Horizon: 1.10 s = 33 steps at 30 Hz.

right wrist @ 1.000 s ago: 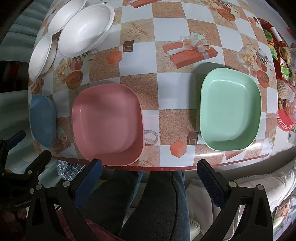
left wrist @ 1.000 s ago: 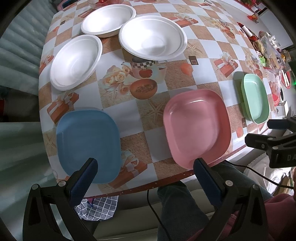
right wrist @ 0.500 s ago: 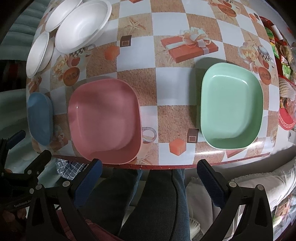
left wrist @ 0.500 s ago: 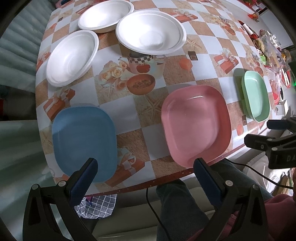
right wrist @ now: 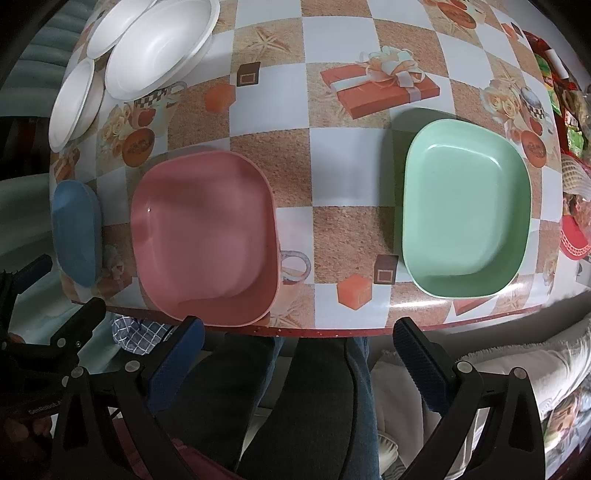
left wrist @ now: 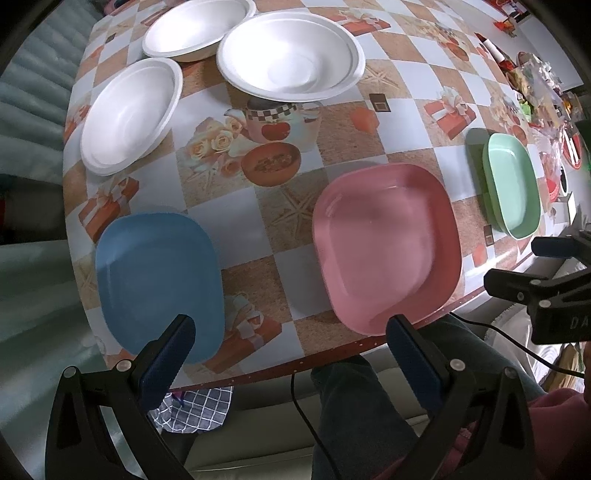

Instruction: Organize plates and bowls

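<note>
Three plates (left wrist: 388, 247), three white bowls (left wrist: 290, 61), unstacked

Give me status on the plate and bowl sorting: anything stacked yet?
Nothing stacked. The blue plate, pink plate and green plate lie apart along the near edge; three white bowls sit separately farther back. Left tongs and right tongs are open, empty. All the gathering remains.

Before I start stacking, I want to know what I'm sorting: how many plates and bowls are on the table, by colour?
White bowls: 3
Blue plate: 1
Pink plate: 1
Green plate: 1
Total: 6
</note>
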Each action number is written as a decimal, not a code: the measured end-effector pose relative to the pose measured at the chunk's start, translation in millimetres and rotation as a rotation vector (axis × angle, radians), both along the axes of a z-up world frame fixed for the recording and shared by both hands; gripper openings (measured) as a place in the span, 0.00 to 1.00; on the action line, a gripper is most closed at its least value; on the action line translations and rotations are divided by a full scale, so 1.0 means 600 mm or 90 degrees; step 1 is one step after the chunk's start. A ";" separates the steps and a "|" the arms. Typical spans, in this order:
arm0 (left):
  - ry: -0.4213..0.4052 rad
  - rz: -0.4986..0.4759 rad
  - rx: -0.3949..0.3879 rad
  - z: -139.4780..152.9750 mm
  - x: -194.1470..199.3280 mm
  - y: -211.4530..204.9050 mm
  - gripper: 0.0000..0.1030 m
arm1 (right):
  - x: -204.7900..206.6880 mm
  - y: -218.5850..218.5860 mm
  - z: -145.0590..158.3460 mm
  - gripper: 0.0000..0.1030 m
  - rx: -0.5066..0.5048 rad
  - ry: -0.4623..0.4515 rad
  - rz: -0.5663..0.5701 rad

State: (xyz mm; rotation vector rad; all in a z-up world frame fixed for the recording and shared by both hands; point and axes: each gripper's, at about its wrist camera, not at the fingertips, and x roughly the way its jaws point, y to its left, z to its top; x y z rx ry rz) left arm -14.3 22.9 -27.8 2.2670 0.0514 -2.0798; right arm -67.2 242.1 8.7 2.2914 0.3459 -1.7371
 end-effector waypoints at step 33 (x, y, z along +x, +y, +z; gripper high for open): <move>0.013 0.044 0.005 -0.127 -0.034 0.008 1.00 | -0.038 0.004 -0.122 1.00 -0.003 -0.025 -0.047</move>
